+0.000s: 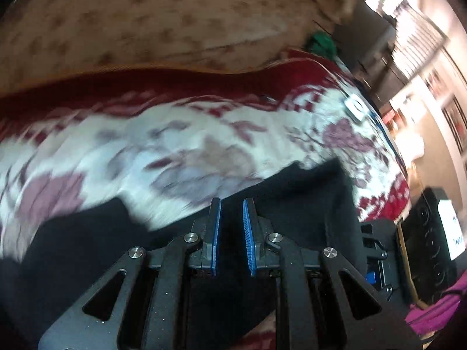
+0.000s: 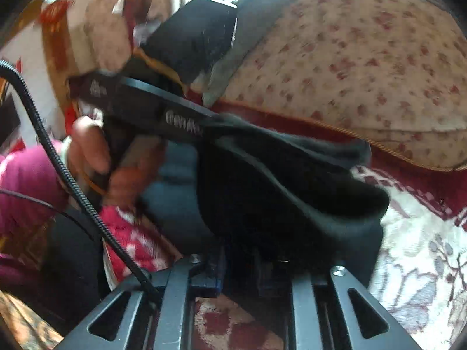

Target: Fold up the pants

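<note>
Black soft cloth pants (image 2: 292, 192) hang above the red-and-white floral bedspread (image 1: 175, 151), clamped in the left gripper (image 1: 232, 204). The right gripper (image 2: 239, 255) is buried in cloth; its grip cannot be told. A loose hold there risks a dropped, crooked fold.

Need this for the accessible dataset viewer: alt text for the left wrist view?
Left gripper shut on black pants, the cloth pinched between its blue pads, above a bed covered by a red-and-white floral blanket. A beige flowered pillow lies beyond; the image is motion-blurred.
</note>
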### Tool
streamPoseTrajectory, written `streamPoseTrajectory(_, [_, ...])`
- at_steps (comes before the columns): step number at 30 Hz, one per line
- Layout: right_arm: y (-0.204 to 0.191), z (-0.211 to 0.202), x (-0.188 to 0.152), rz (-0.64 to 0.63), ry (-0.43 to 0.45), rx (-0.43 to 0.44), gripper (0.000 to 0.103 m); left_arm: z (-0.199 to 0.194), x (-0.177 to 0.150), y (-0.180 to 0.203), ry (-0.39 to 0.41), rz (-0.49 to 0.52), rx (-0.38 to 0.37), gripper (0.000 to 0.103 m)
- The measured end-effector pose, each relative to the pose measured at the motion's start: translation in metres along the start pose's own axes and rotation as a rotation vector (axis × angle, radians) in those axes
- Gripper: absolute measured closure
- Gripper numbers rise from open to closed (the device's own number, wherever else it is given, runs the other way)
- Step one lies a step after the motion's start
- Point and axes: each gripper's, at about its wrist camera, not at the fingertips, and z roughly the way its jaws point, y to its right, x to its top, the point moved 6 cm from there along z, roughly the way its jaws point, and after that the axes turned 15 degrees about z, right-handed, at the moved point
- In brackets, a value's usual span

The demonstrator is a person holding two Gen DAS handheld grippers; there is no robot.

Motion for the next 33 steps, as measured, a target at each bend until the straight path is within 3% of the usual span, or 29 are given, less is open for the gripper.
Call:
streamPoseTrajectory(3, [-0.011, 0.008, -0.006, -0.034, -0.033, 0.015, 0.068, -0.018, -0.017, -0.014, 0.034, -0.075, 0.013, 0.089])
streamPoseTrajectory(8, [-0.013, 0.003, -0.003, 0.081, -0.07, 0.177, 0.061, -0.048, -0.032, -0.024, 0.091, -0.139, 0.061, 0.089])
streamPoseTrajectory(12, [0.0, -0.009, 0.002, 0.161, -0.045, 0.177, 0.061, -0.066, -0.039, -0.024, 0.108, -0.16, 0.099, 0.089])
streamPoseTrajectory(17, [0.026, -0.037, 0.011, 0.257, 0.031, 0.144, 0.061, -0.083, -0.038, -0.003, 0.148, -0.143, 0.084, 0.089])
streamPoseTrajectory(18, [0.032, -0.04, 0.011, 0.273, 0.037, 0.132, 0.061, -0.084, -0.036, 0.006, 0.153, -0.131, 0.075, 0.088])
streamPoseTrajectory(20, [0.048, -0.045, 0.012, 0.318, 0.053, 0.086, 0.061, -0.083, -0.032, 0.019, 0.164, -0.125, 0.07, 0.061])
streamPoseTrajectory(22, [0.061, -0.05, 0.013, 0.375, 0.068, 0.076, 0.061, -0.081, -0.031, 0.028, 0.178, -0.131, 0.08, 0.051])
streamPoseTrajectory(25, [0.073, -0.056, 0.013, 0.451, 0.081, 0.097, 0.06, -0.07, -0.031, 0.038, 0.155, -0.13, 0.076, 0.051])
streamPoseTrajectory(30, [0.072, -0.056, 0.009, 0.457, 0.075, 0.104, 0.06, -0.048, -0.039, 0.046, 0.098, -0.129, 0.082, 0.051])
streamPoseTrajectory(33, [0.073, -0.056, 0.007, 0.477, 0.076, 0.121, 0.06, -0.036, -0.046, 0.047, 0.057, -0.114, 0.138, 0.051])
